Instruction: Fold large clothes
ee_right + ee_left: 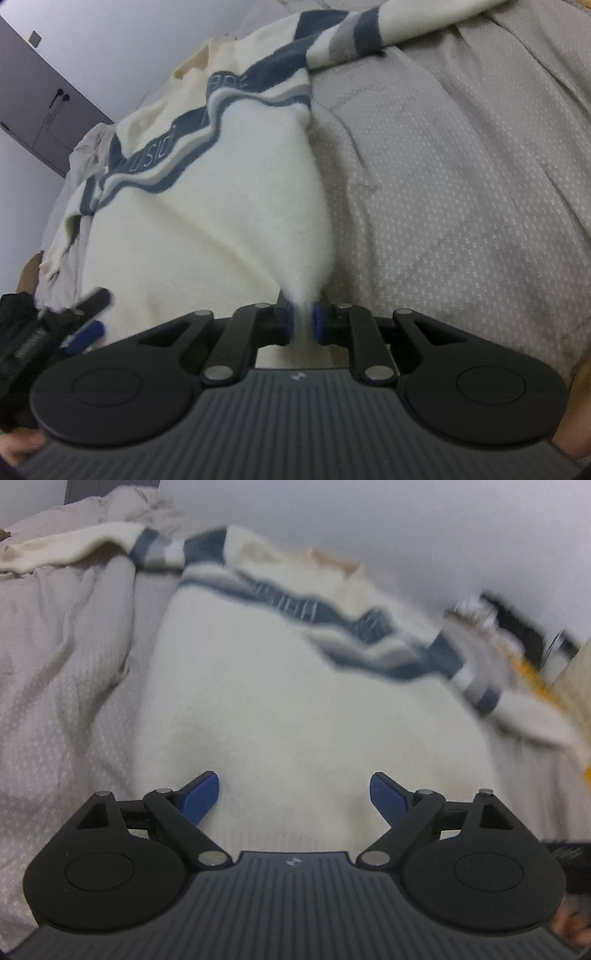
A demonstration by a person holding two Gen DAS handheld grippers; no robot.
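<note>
A cream fluffy sweater (295, 701) with a wavy navy and grey band across the chest lies spread on a bed. My left gripper (294, 794) hovers over its lower body with the blue pads wide apart and nothing between them: it is open. In the right wrist view the same sweater (207, 221) is pulled into a peak at its lower right corner, and my right gripper (303, 319) is shut on that pinched hem. The left gripper (83, 325) shows blurred at the left edge of that view, over the sweater's lower left side.
The sweater rests on a grey patterned duvet (461, 203) with deep creases. A pale wall (406, 524) rises behind the bed. A dark door or cabinet panel (44, 107) stands at the upper left of the right wrist view. Blurred yellow and dark items (524, 657) lie at the bed's far right.
</note>
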